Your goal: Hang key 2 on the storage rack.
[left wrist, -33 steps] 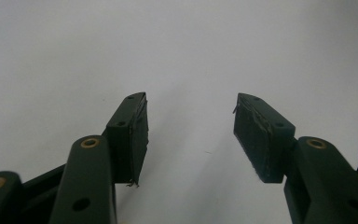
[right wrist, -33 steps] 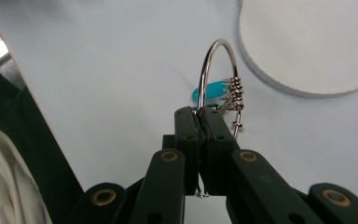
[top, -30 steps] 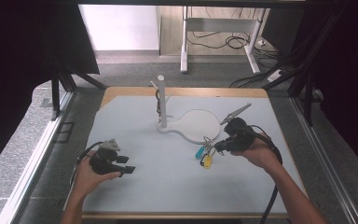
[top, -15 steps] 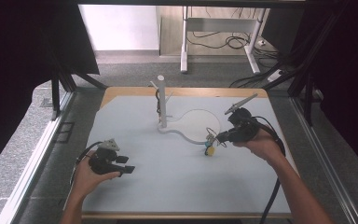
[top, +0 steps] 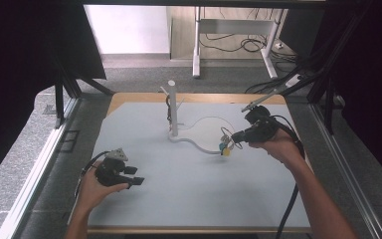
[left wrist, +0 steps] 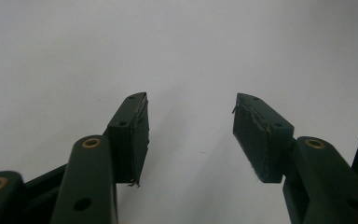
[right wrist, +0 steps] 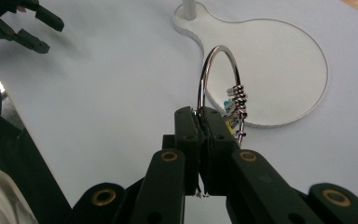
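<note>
Near the tabletop's [top: 144, 209] front left corner your left gripper [top: 135, 176] sits released over bare surface, while your right gripper [right wrist: 199, 116] pinches the metal key ring [right wrist: 219, 84], whose clips the gripper view alone resolves, above the clear round-based stand [top: 173, 107] toward the far right.

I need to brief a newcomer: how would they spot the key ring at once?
Find the white stand with its clear round base on the table. Right of it, the right gripper pinches a metal ring, the only shiny hoop, with coloured tags dangling.

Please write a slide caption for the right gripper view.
Right claw shut on a metal key ring above the white table.
</note>
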Demonstrator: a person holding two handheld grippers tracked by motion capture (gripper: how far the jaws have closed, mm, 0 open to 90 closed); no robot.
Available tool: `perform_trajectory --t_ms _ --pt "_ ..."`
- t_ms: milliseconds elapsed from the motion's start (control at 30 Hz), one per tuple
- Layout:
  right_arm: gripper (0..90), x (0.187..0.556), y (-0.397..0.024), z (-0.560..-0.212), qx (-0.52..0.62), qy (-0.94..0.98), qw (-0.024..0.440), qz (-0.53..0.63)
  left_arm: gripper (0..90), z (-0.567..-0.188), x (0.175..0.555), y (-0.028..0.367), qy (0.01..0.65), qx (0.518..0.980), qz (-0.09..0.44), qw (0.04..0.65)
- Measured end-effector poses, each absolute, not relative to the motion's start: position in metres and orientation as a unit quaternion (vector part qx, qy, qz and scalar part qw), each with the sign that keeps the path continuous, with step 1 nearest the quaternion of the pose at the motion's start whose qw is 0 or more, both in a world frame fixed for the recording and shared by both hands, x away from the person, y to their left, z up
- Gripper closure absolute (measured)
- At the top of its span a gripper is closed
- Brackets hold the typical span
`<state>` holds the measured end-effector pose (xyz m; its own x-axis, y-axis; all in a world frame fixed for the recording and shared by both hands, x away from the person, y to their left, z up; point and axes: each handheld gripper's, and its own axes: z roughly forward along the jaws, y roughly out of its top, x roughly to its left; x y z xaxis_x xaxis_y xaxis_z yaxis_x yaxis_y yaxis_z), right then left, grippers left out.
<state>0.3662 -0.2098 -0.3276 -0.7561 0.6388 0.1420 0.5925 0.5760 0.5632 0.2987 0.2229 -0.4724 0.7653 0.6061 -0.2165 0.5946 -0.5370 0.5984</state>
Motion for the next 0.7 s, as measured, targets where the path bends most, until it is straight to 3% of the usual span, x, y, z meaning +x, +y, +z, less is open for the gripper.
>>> perform_trajectory --t_ms 700 --pt "86.9 0.401 -0.192 -0.311 0.371 0.873 0.041 0.315 45.7 -0.475 0.298 0.218 0.339 0.876 0.001 0.342"
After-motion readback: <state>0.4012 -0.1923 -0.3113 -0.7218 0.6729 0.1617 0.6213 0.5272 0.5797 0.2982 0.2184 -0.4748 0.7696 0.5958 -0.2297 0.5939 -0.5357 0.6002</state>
